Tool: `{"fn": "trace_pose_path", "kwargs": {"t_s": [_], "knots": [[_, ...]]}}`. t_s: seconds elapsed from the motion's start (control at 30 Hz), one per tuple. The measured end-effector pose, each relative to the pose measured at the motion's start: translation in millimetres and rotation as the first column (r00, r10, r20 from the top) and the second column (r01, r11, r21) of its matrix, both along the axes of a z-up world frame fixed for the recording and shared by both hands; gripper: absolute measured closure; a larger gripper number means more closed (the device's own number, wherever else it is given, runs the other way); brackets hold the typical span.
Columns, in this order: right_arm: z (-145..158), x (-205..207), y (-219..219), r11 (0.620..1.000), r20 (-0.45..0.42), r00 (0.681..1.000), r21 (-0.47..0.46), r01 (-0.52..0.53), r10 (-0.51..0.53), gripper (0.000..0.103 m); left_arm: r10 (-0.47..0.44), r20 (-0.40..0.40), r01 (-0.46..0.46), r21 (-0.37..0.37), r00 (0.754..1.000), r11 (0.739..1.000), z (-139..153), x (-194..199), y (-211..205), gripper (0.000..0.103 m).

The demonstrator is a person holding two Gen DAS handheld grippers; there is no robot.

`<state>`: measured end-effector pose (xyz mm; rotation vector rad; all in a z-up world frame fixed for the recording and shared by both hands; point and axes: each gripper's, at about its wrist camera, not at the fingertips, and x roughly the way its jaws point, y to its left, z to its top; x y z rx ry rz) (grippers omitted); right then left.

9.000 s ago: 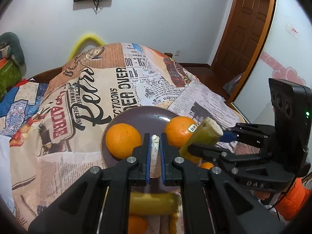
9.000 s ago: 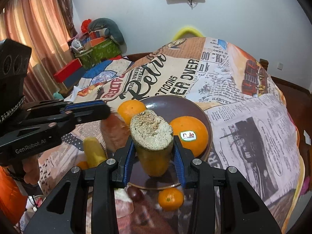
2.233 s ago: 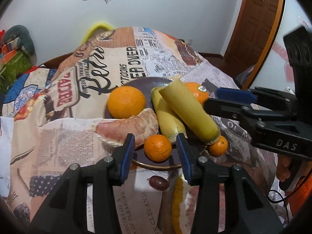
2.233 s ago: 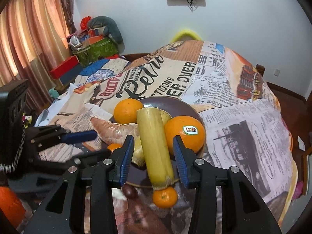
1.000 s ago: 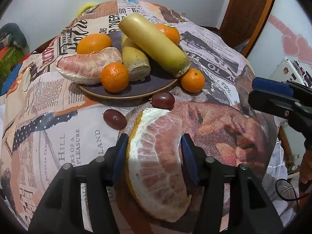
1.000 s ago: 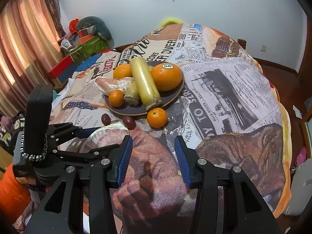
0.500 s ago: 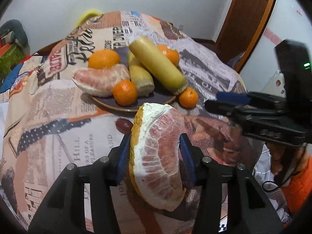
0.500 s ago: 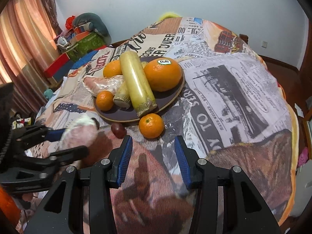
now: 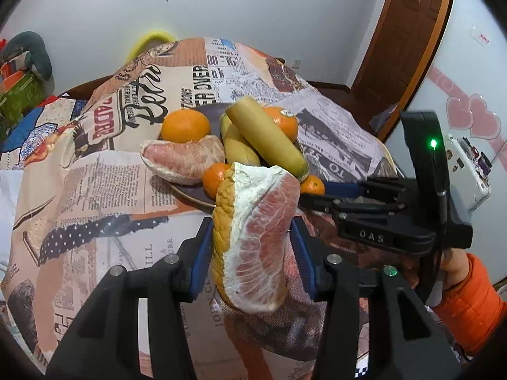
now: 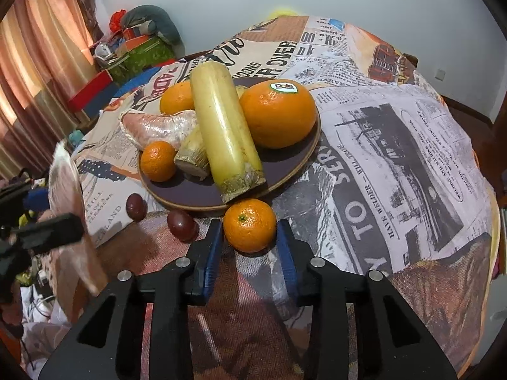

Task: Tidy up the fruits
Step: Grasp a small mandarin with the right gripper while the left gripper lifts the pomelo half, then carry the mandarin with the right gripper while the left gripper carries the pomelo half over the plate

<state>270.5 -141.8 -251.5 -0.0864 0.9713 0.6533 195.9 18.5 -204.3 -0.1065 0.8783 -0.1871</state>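
My left gripper (image 9: 250,237) is shut on a peeled pomelo wedge (image 9: 253,234) and holds it above the table, just short of the dark plate (image 10: 285,171). The plate holds two oranges (image 10: 277,114), another pomelo wedge (image 10: 158,126), two sugarcane pieces (image 10: 221,126) and a mandarin (image 10: 158,161). My right gripper (image 10: 250,237) is open, with its fingers on either side of a loose mandarin (image 10: 249,224) on the cloth in front of the plate. Two dark grapes (image 10: 180,224) lie to its left.
The table wears a newspaper-print cloth (image 10: 396,145). The left gripper with its wedge shows blurred at the left of the right wrist view (image 10: 66,196). Boxes and bags (image 10: 133,50) stand at the far left, a door (image 9: 408,41) at the far right.
My left gripper has lifted the pomelo wedge off the cloth and carried it toward the plate. My right gripper has moved forward until its open fingers flank the loose mandarin.
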Motion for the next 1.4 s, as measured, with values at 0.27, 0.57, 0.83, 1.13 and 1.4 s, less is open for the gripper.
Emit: {"fn": "trace_pose_path", "kwargs": {"t_s": [0.27, 0.57, 0.83, 1.13, 1.4], "knots": [[10.4, -8.2, -12.9, 1.0, 0.018, 1.0, 0.011, 0.017, -0.017, 0.072, 0.02, 0.035, -0.02, -0.003, 0.999, 1.0, 13.8, 1.9, 7.4, 0.063], [40.4, -2.1, -21.0, 0.997, 0.085, 0.996, 0.066, 0.036, -0.041, 0.072, -0.009, 0.049, 0.009, 0.001, 0.999, 1.0, 16.6, 12.3, 4.4, 0.082], [51.5, 3.6, -18.7, 0.996, 0.113, 0.993, 0.09, 0.029, -0.039, 0.071, 0.001, 0.088, -0.001, -0.007, 0.996, 1.0, 31.9, 16.8, 9.6, 0.082], [69.2, 18.4, -12.0, 0.993, 0.162, 0.986, 0.118, 0.019, -0.038, 0.072, 0.025, 0.157, -0.026, 0.003, 0.987, 1.0, 55.8, 40.6, 19.2, 0.082], [74.2, 39.8, -5.3, 0.992, 0.188, 0.981, 0.128, 0.015, -0.04, 0.071, 0.022, 0.147, -0.016, -0.04, 0.989, 0.999, 55.0, 70.1, 30.7, 0.082]]}}
